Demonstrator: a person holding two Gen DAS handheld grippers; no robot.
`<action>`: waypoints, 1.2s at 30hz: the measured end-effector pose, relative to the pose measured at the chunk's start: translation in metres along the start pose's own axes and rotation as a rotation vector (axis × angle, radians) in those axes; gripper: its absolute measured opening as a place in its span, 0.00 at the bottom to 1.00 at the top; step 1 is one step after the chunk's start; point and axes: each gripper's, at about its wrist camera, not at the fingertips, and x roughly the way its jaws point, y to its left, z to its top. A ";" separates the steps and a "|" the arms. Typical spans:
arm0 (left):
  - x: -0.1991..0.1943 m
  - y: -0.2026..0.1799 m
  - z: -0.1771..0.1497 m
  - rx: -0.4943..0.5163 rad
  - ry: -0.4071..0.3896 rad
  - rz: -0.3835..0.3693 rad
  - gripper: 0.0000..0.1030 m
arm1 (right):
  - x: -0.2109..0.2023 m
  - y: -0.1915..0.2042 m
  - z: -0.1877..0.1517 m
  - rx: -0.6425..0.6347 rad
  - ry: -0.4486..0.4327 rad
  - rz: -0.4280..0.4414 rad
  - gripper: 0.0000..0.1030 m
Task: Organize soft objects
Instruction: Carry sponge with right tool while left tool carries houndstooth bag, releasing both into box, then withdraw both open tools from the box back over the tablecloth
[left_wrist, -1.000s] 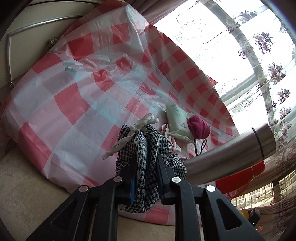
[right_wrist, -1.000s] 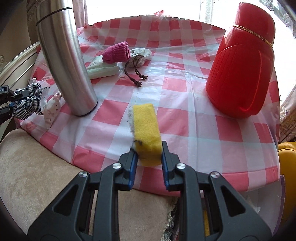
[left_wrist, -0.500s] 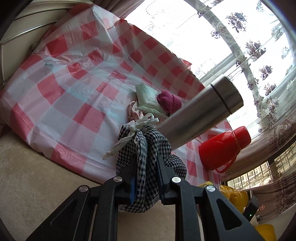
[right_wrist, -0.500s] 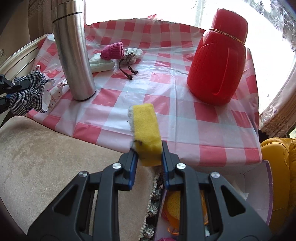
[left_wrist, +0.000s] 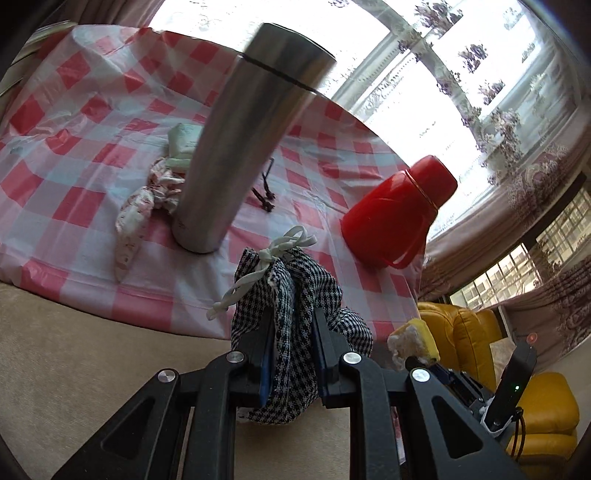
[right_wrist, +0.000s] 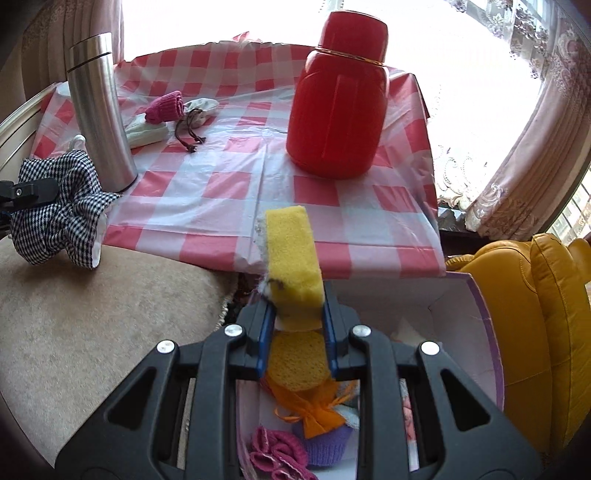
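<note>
- Two grippers are in use. The left gripper (left_wrist: 293, 332) is clamped on one black-and-white checked drawstring pouch (left_wrist: 295, 295), held off the near edge of the desk (left_wrist: 92, 206) over a beige cushioned surface (left_wrist: 74, 354).
- The right gripper (right_wrist: 297, 317) is clamped on one yellow sponge (right_wrist: 291, 258), held above an open cardboard box (right_wrist: 476, 295) that sits below the desk's near edge.
- Both grippers tilt downward; in the left wrist view the right gripper sits low at the right, just beside the left one, with the sponge (left_wrist: 413, 339) sticking up.
- Two hard containers stand on the checked cloth: one steel flask (right_wrist: 98, 107) and one red jug (right_wrist: 340, 96), well apart.
- Soft things on the desk, all beside or behind the flask: one pink knitted piece (right_wrist: 166, 107), one pale green packet (right_wrist: 146, 133), one pale pouch with a brown cord (right_wrist: 199, 109), and one floral white cloth (left_wrist: 136, 214).
- In the box, as far as the gripper lets me count: one round yellow sponge (right_wrist: 299, 360), one orange pouch (right_wrist: 314, 406), one purple knit (right_wrist: 328, 443), one pink knit (right_wrist: 277, 454).
- One yellow armchair (right_wrist: 535, 332) stands just beside the box.
</note>
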 end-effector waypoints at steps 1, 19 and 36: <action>0.004 -0.009 -0.003 0.024 0.013 -0.001 0.19 | -0.003 -0.006 -0.003 0.008 0.004 -0.010 0.26; 0.056 -0.168 -0.078 0.537 0.158 0.019 0.19 | -0.025 -0.079 -0.056 0.126 0.071 -0.125 0.26; 0.066 -0.209 -0.115 0.696 0.248 -0.050 0.62 | -0.024 -0.102 -0.078 0.175 0.141 -0.156 0.61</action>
